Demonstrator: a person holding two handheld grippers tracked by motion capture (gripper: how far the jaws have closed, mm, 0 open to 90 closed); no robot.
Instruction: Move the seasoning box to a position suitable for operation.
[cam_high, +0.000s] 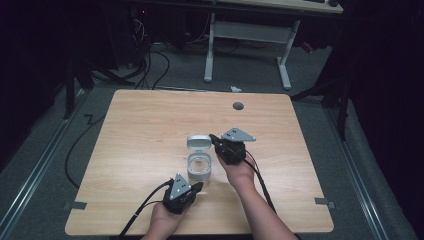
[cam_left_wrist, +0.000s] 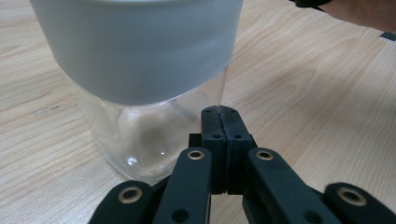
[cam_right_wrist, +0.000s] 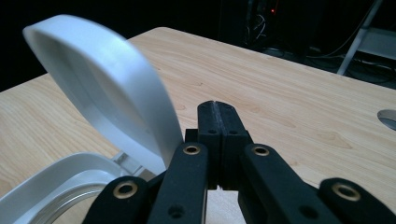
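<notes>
- Jaws of the left tool (cam_left_wrist: 219, 112) are pressed flat together with nothing between them; in the left gripper view their tips sit just beside the lower right of the clear jar (cam_left_wrist: 140, 140), near its glass wall, though contact cannot be told.
- From the high view, the left tool (cam_high: 199, 186) lies at the near edge of the counter (cam_high: 145, 130), held in the person's left hand (cam_high: 167, 216), pointing toward the jar (cam_high: 199, 169) just beyond it.
- Jaws of the right tool (cam_right_wrist: 218, 106) are likewise closed on each other and grip nothing; in the right gripper view the raised white lid (cam_right_wrist: 107, 88) stands just to their left, hinged up from the jar's white rim (cam_right_wrist: 51, 182) below.
- In the high view the right tool (cam_high: 214, 138) sits at the jar's far right side, its tip close beside the open lid (cam_high: 198, 143), with the right hand (cam_high: 240, 172) behind it.
- The jar stands upright near the counter's middle, between the two tools, its grey-white collar above a clear glass body.
- A round grey grommet (cam_high: 238, 106) sits in the counter's far edge, well apart from the jar.
</notes>
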